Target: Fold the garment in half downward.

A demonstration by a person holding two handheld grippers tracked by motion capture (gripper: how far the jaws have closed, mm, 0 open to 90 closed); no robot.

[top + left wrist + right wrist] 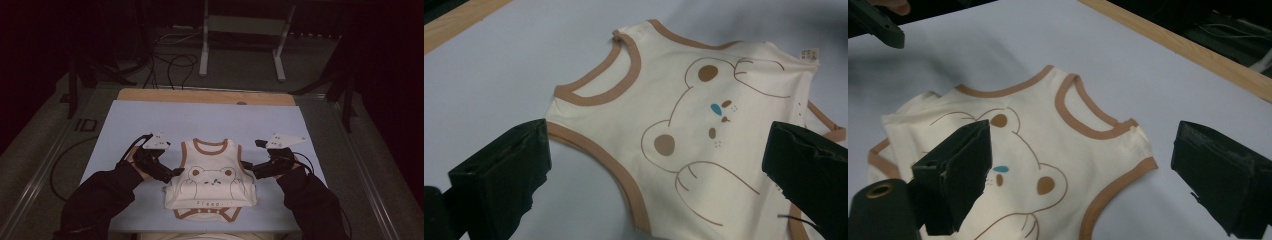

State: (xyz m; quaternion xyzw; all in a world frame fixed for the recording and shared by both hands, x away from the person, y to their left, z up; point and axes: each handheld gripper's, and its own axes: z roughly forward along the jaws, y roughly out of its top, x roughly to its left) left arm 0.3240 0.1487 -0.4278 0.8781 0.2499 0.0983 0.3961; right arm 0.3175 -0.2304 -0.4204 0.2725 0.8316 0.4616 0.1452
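Note:
A cream sleeveless baby bodysuit (212,177) with brown trim and a bear drawing lies flat on the pale blue mat, neck opening away from me. Its lower part is folded up, with the snap flap poking out at the near edge. My left gripper (175,173) sits at the garment's left armhole, open; in the left gripper view the jaws straddle the armhole trim (599,155). My right gripper (248,168) is at the right armhole, open, and the bodysuit (1058,145) lies between its spread jaws. Nothing is held by either.
The blue mat (150,120) covers a wooden table whose far edge (205,96) shows bare wood. Beyond it stand a grey metal frame (240,40) and cables on the floor. The left gripper (878,22) shows at the top left of the right gripper view.

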